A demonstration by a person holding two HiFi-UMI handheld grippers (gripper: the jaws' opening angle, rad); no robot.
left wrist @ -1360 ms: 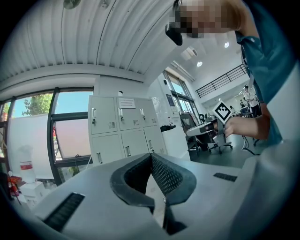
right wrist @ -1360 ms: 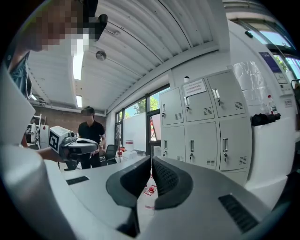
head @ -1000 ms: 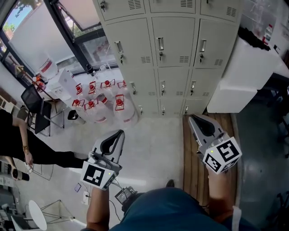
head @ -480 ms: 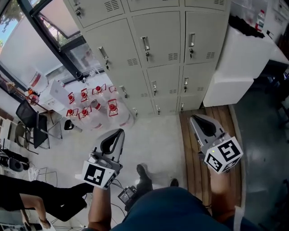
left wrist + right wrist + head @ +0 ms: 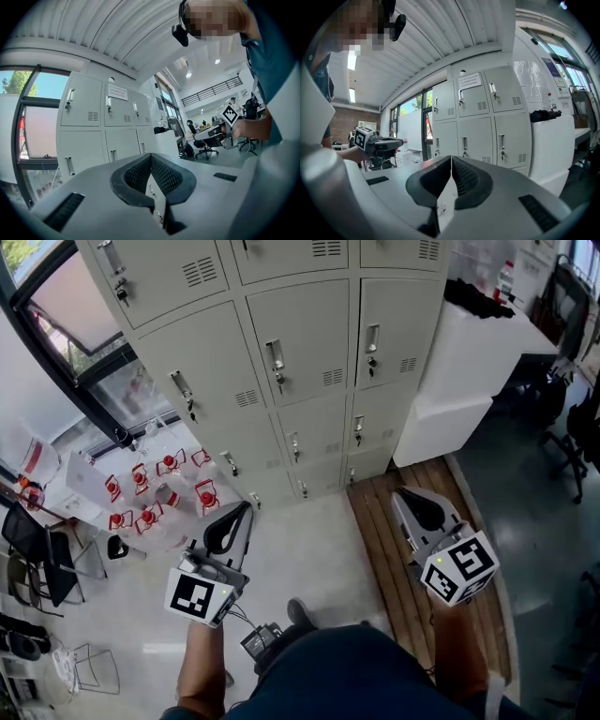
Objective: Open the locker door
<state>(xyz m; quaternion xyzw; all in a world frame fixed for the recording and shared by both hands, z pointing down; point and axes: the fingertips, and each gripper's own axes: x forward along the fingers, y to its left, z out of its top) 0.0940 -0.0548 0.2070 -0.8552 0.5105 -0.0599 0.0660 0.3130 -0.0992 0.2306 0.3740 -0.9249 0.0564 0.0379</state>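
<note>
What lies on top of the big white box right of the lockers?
A black bundle lies on the white box, at its end by the lockers. A small bottle shows beyond it. What lies under the bundle is covered.

The person is holding the left hand-held gripper (image 5: 246, 510) and the right hand-held gripper (image 5: 397, 495) out ahead of the torso (image 5: 347, 676), well apart and pointing roughly level. The jaws of each are resting closed, tips touching, gripping nothing. The left forearm (image 5: 202, 667) and right forearm (image 5: 457, 652) are reaching forward.
</note>
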